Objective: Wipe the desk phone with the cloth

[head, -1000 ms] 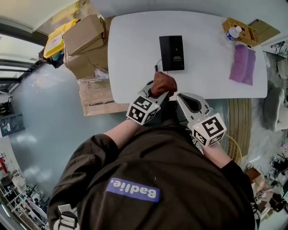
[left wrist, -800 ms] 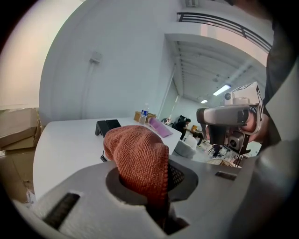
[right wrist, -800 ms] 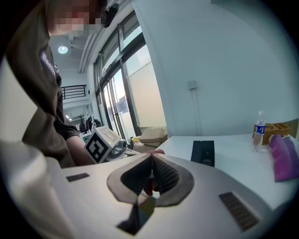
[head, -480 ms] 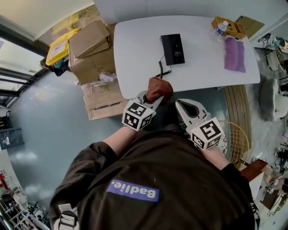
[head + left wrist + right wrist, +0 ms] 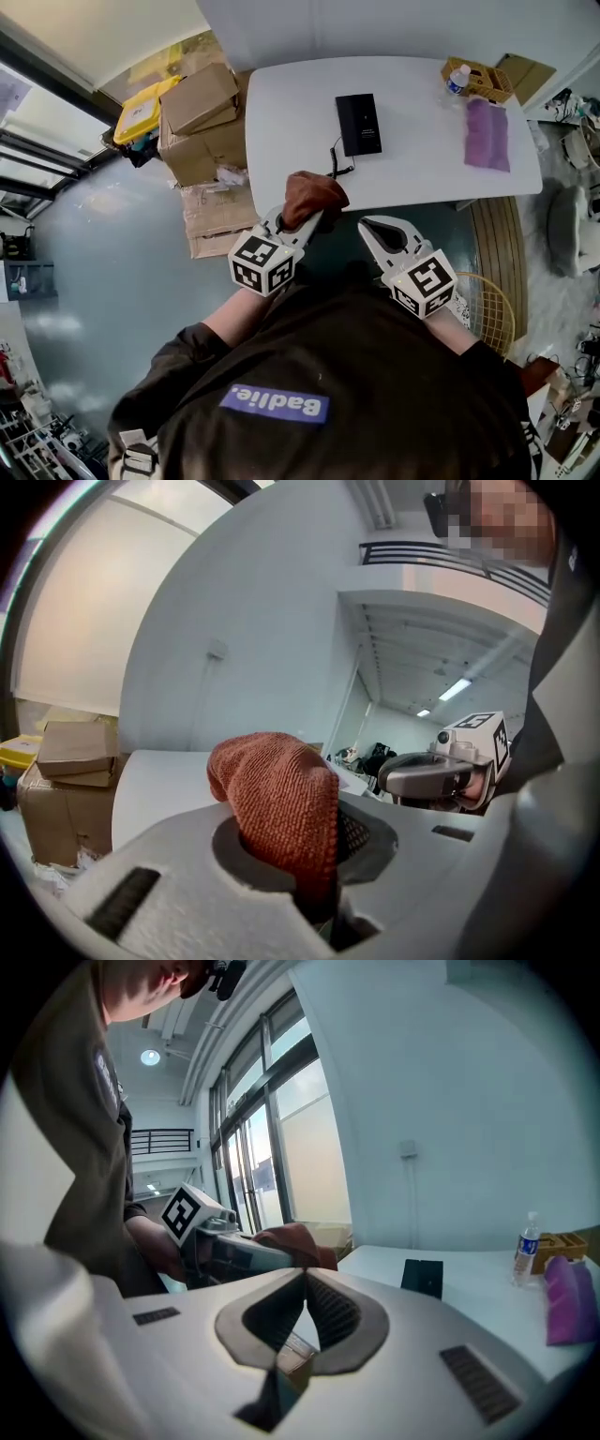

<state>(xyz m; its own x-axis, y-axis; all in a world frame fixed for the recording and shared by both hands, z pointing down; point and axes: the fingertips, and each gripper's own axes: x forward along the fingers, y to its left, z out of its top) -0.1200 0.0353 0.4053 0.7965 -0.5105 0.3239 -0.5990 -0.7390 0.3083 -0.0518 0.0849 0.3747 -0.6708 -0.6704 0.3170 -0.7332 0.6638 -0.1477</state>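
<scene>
Left claw (image 5: 300, 216) clamps the cloth (image 5: 311, 195) (right claw (image 5: 366, 225) closed, empty), desk phone (image 5: 358, 124) well ahead.

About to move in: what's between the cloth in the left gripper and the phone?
In the head view, only the phone's black cord and bare white table lie between the cloth and the phone.

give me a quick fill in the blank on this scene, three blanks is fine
The left gripper is shut on a rust-coloured ___.
The right gripper has its jaws ___, with nothing between them.
The black desk phone lies on the white ___, untouched by either gripper.

Missing words: cloth; shut; table
</scene>
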